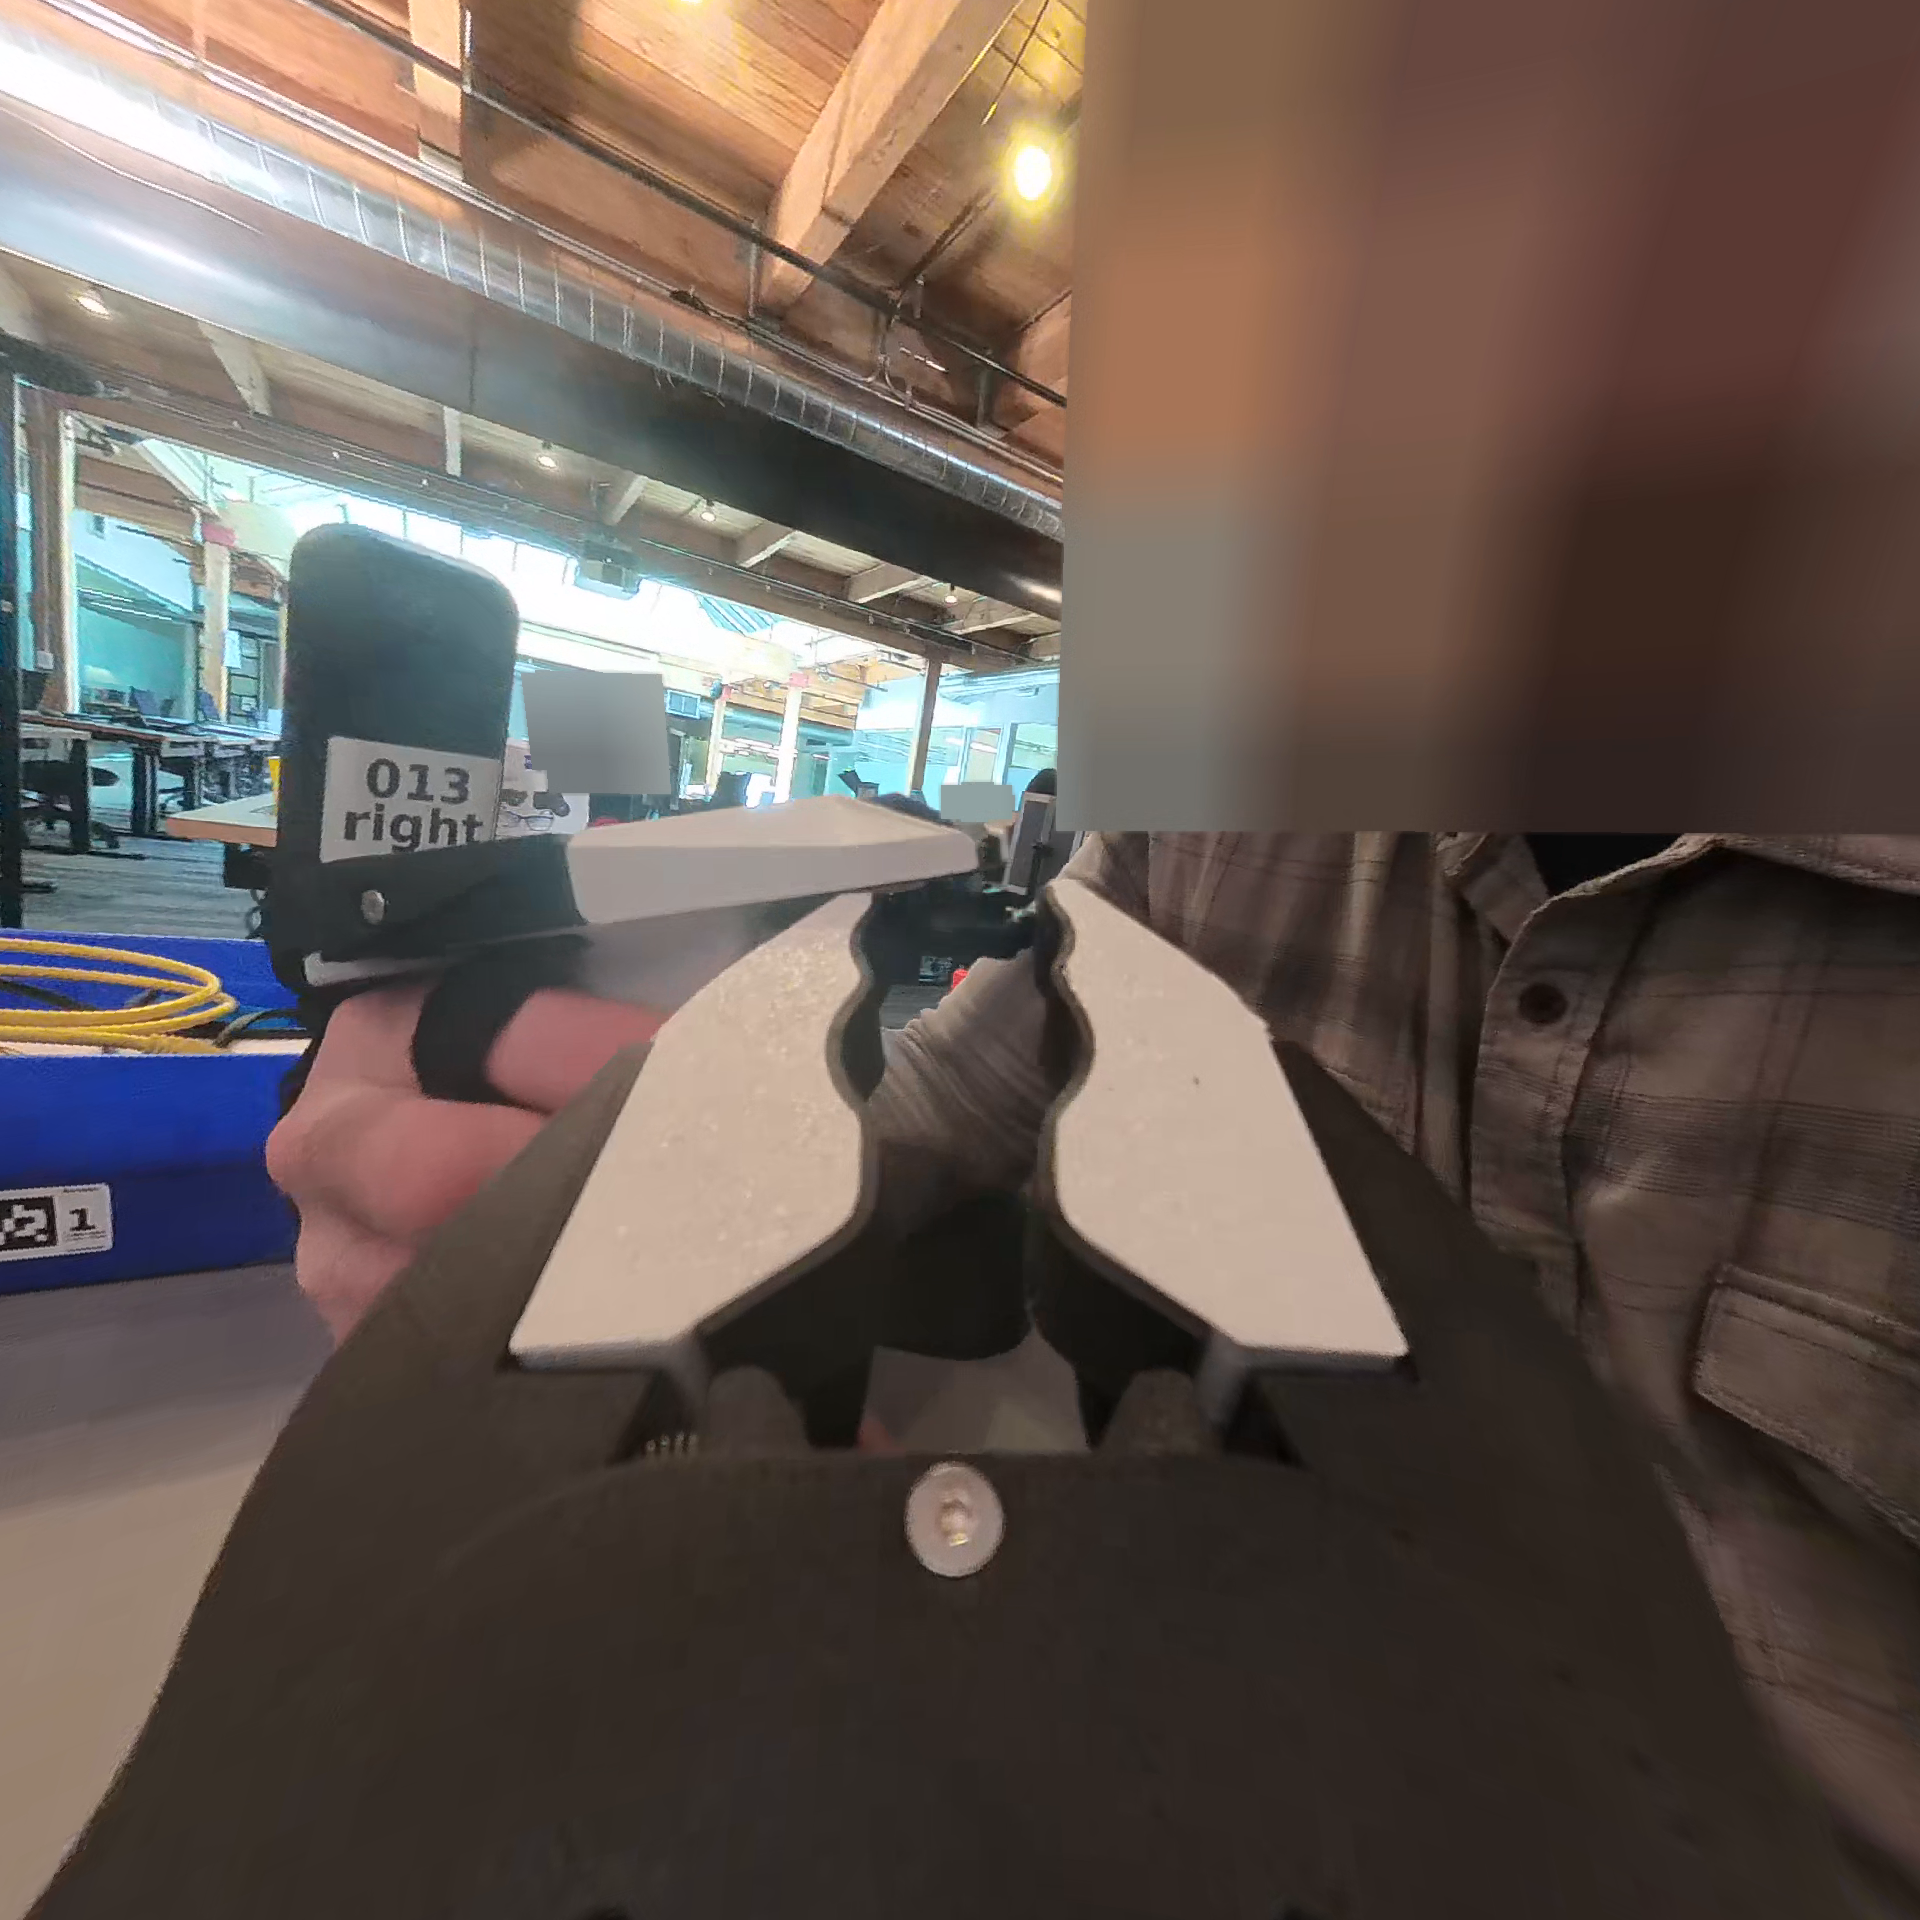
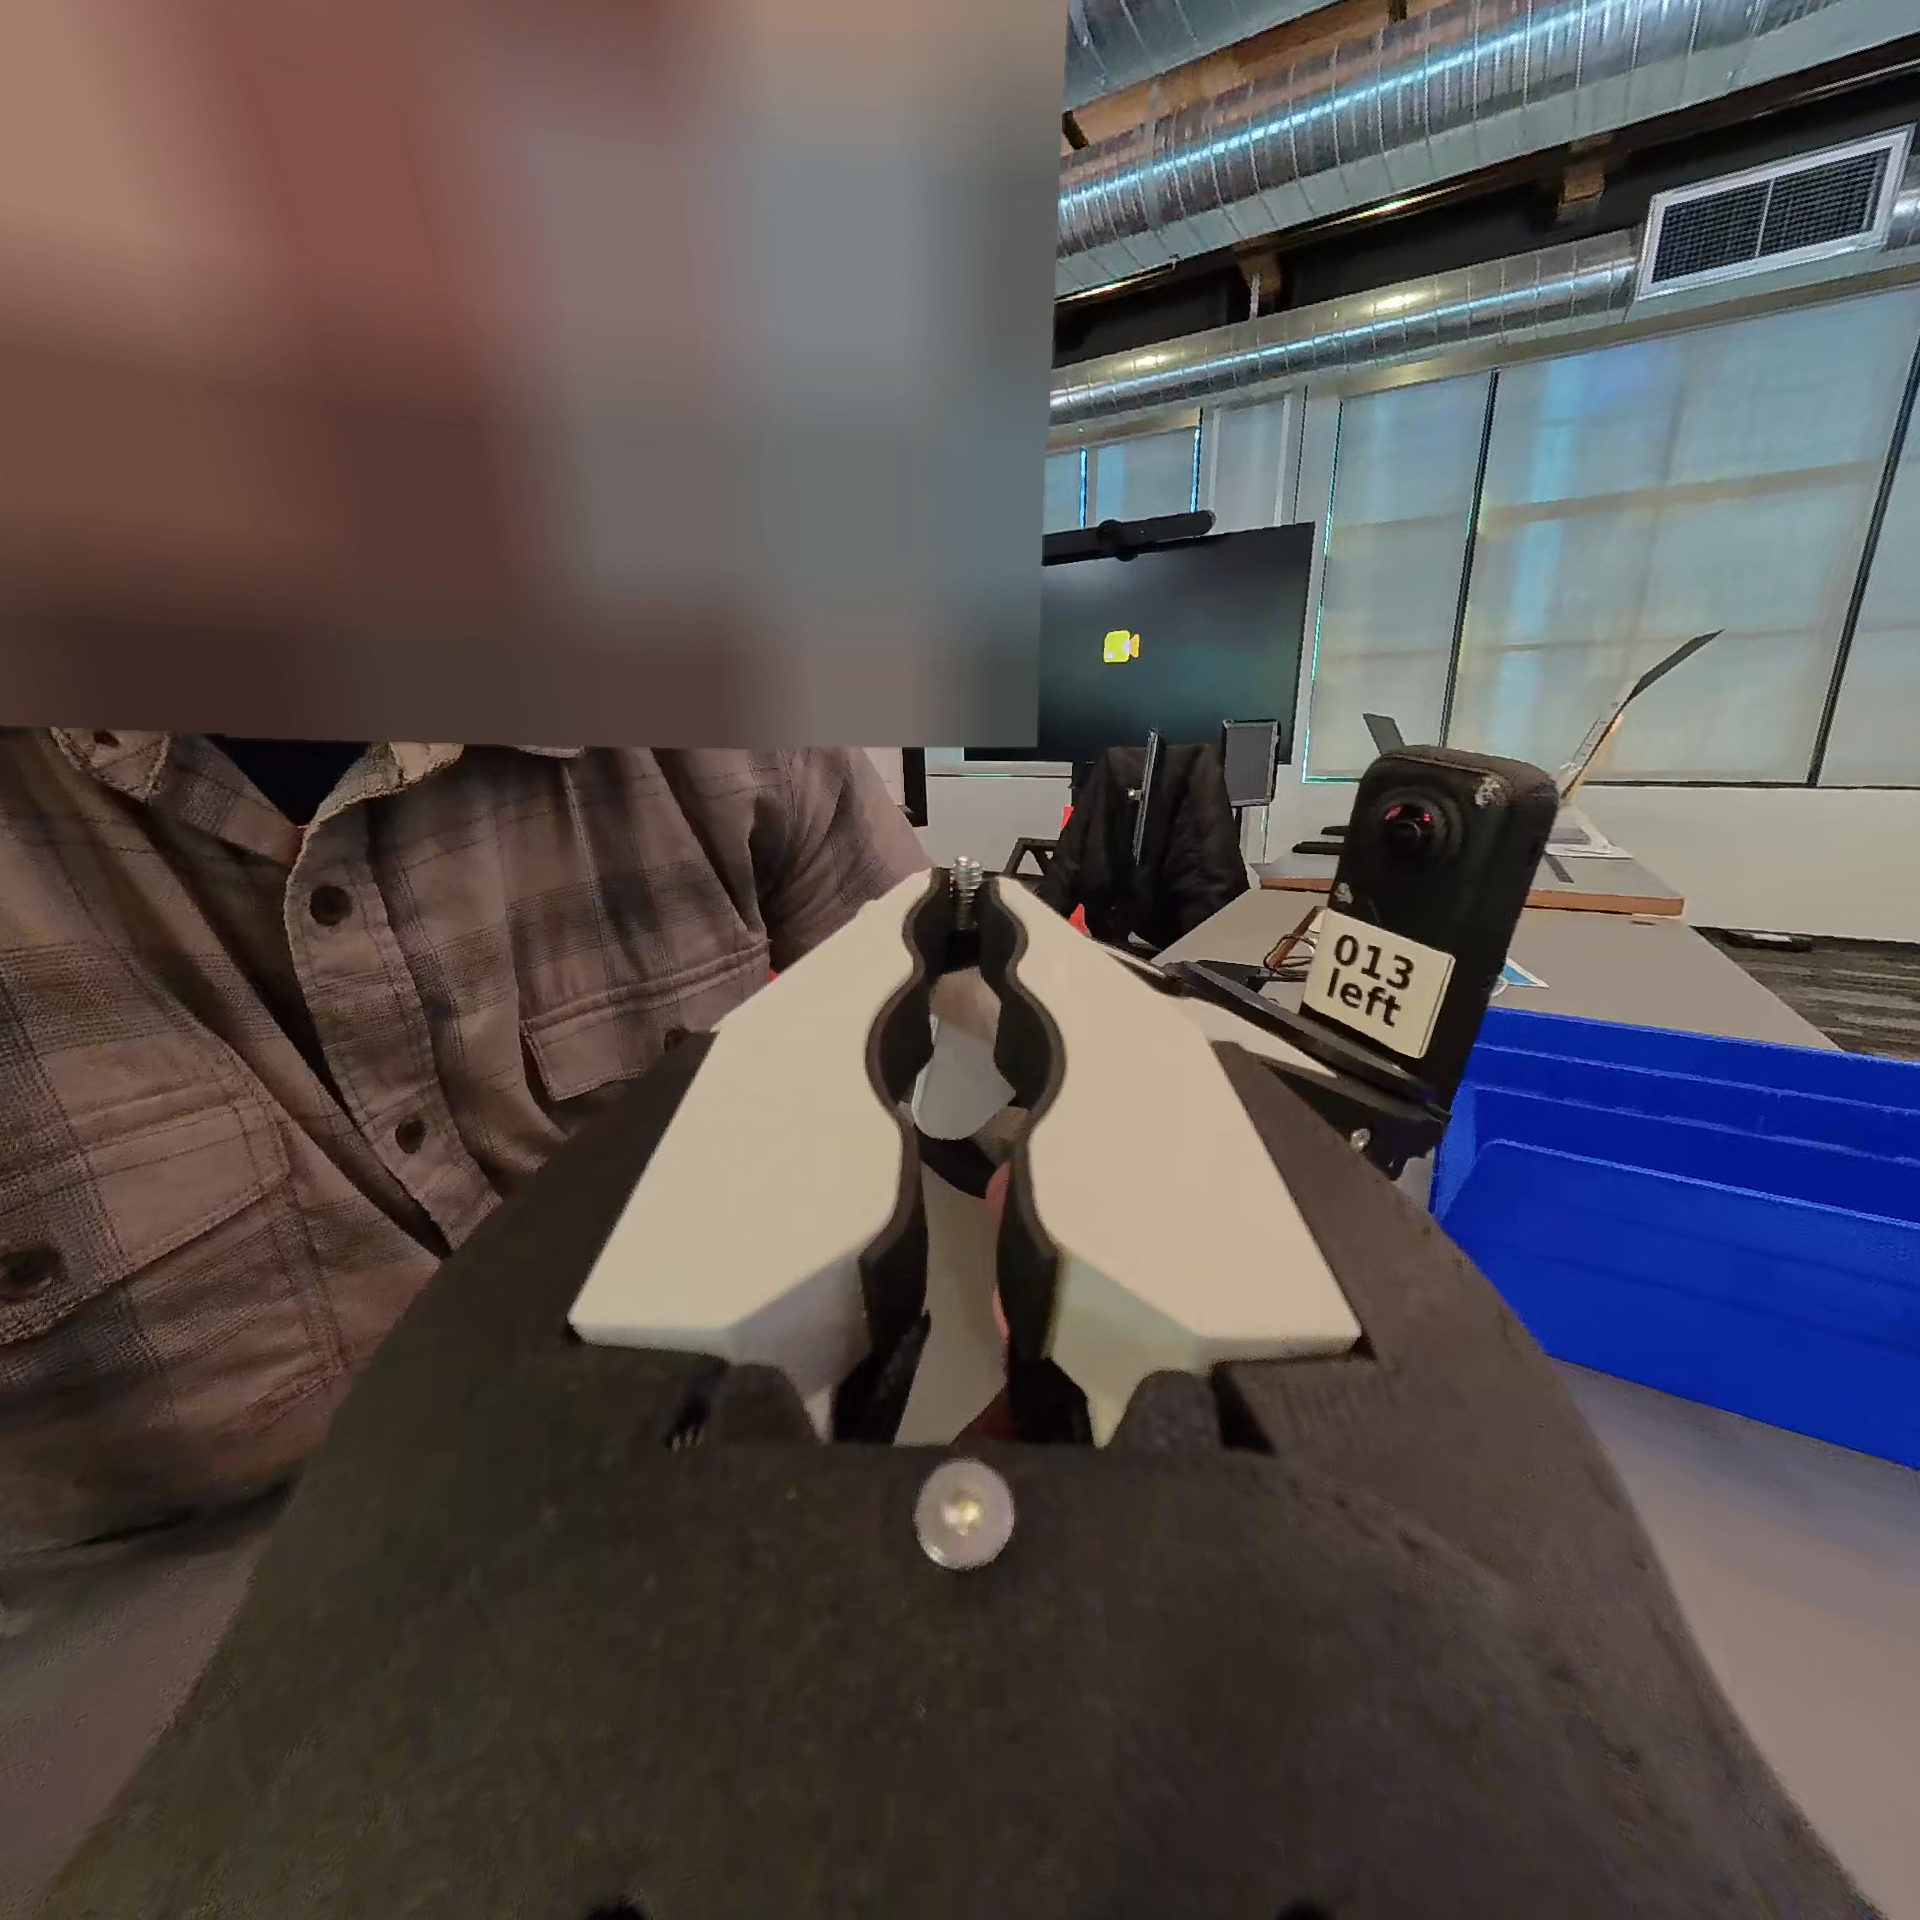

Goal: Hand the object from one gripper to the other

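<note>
The right tool point(image 2: 964, 894), in the centre of the right wrist view, has two white, faintly grainy fingers point(image 2: 790, 1122) with wavy black inner edges, pinched together at their tips on a small threaded metal screw point(image 2: 965, 888) that stands upright and pokes just above them. In the left wrist view the left tool point(image 1: 951, 914) fills the lower centre; its matching white fingers point(image 1: 727, 1132) are spread with a clear gap between the tips and nothing in them. The right tool also shows there, mid-left, as a flat white wedge point(image 1: 769, 857) on a black body, held by a hand point(image 1: 416, 1132). Behind the tools is a person's grey plaid buttoned shirt point(image 2: 312, 1039). A glossy blue plastic bin point(image 2: 1683, 1226) sits on the pale table point(image 2: 1714, 1538) at right, and coiled yellow cable point(image 1: 104, 997) lies at the left wrist view's left edge.
</note>
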The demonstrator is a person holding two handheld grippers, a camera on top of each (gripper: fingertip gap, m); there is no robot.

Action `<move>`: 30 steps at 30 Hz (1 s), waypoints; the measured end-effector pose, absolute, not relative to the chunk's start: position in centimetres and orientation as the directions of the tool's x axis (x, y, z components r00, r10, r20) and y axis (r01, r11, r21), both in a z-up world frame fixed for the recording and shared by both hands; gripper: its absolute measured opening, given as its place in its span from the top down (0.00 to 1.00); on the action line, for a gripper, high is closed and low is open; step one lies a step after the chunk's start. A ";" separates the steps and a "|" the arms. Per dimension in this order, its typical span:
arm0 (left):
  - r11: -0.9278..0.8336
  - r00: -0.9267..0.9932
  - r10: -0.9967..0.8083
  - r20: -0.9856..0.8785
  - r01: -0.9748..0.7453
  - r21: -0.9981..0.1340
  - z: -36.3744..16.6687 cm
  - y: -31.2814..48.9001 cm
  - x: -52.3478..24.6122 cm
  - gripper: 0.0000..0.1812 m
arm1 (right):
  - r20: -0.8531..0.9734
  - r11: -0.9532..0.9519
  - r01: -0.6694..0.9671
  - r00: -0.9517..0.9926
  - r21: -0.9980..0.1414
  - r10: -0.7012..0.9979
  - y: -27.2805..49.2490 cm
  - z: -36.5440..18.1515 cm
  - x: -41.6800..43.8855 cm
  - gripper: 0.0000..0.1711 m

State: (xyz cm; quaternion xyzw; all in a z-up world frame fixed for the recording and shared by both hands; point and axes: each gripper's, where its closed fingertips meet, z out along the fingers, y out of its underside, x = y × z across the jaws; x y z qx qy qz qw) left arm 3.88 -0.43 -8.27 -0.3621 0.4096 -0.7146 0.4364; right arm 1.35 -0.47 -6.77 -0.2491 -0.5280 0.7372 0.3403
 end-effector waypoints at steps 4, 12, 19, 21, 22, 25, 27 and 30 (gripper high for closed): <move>-0.286 -0.359 -0.919 0.161 0.329 -0.900 -8.2 -0.4 3.8 0.86 | -0.019 -0.226 -0.240 -0.645 -0.944 0.764 -0.4 -6.7 1.3 0.98; -0.276 -0.346 -0.924 0.160 0.317 -0.908 -8.2 -0.1 3.6 0.86 | -0.020 -0.214 -0.247 -0.611 -0.945 0.792 0.0 -6.7 1.0 0.97; -0.064 -0.179 -0.984 0.024 0.221 -0.973 -8.6 1.2 3.3 0.86 | -0.003 -0.177 -0.250 -0.570 -0.952 0.822 0.8 -6.4 1.3 0.90; 0.047 -0.117 -0.991 -0.064 0.137 -0.989 -9.1 1.5 3.3 0.86 | 0.011 -0.152 -0.250 -0.551 -0.956 0.835 1.2 -6.3 1.6 0.89; 0.087 -0.093 -0.991 -0.097 0.109 -0.990 -9.1 1.7 3.2 0.86 | 0.021 -0.136 -0.246 -0.545 -0.960 0.838 1.2 -6.2 1.7 0.88; 0.238 -0.013 -0.971 -0.238 -0.037 -0.970 -10.0 2.6 2.8 0.86 | 0.048 -0.073 -0.210 -0.522 -0.975 0.852 1.4 -6.5 1.9 0.87; 0.331 0.031 -0.940 -0.340 -0.155 -0.931 -10.8 3.3 2.6 0.86 | 0.054 -0.041 -0.175 -0.509 -0.984 0.859 1.6 -6.8 1.9 0.87; 0.452 0.050 -0.869 -0.493 -0.326 -0.830 -12.0 4.1 2.2 0.86 | 0.042 -0.019 -0.118 -0.490 -0.993 0.871 2.2 -7.5 2.0 0.86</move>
